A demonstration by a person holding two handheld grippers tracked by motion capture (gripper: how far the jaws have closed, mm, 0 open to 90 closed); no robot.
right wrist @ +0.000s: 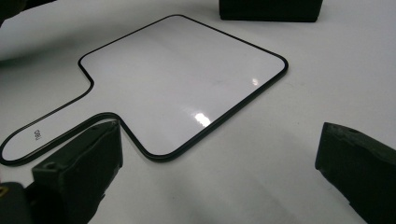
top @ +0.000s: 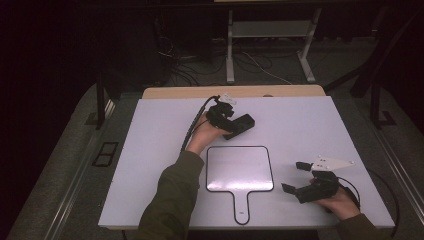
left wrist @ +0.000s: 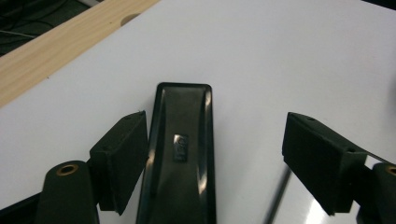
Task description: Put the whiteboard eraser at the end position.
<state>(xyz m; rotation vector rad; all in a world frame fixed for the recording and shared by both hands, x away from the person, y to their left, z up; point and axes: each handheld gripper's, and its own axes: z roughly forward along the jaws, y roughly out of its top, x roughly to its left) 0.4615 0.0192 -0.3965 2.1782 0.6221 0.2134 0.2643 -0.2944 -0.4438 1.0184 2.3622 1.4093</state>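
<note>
- From the high view I see a white table top (top: pixel 150 150) with a wooden strip (top: pixel 190 92) along its far edge.
- My left hand (top: pixel 202 137) reaches to the far middle of the table, holding the left gripper (top: pixel 226 116); its cable (top: pixel 192 125) trails back along the forearm.
- In the left gripper view the jaws stand apart. A black oblong case (left wrist: pixel 180 154) lies flat between them, close against the left-side pad (left wrist: pixel 121 158) and well clear of the right-side pad (left wrist: pixel 317 158). I cannot tell whether the near pad actually touches it. I record this tool as open, gripping nothing.
- In the high view the same case (top: pixel 240 126) lies on the table just beyond the board's far edge.
- A white paddle-shaped board (top: pixel 240 167) with a thin black rim lies flat at the table's centre, handle pointing toward me.
- My right hand (top: pixel 342 202) rests near the right front of the table, holding the right gripper (top: pixel 295 176), which points left toward the board and is apart from it.
- In the right gripper view the jaws are spread wide with nothing between them; the board (right wrist: pixel 182 79) lies ahead, its handle close to the left-side pad (right wrist: pixel 79 168).
</note>
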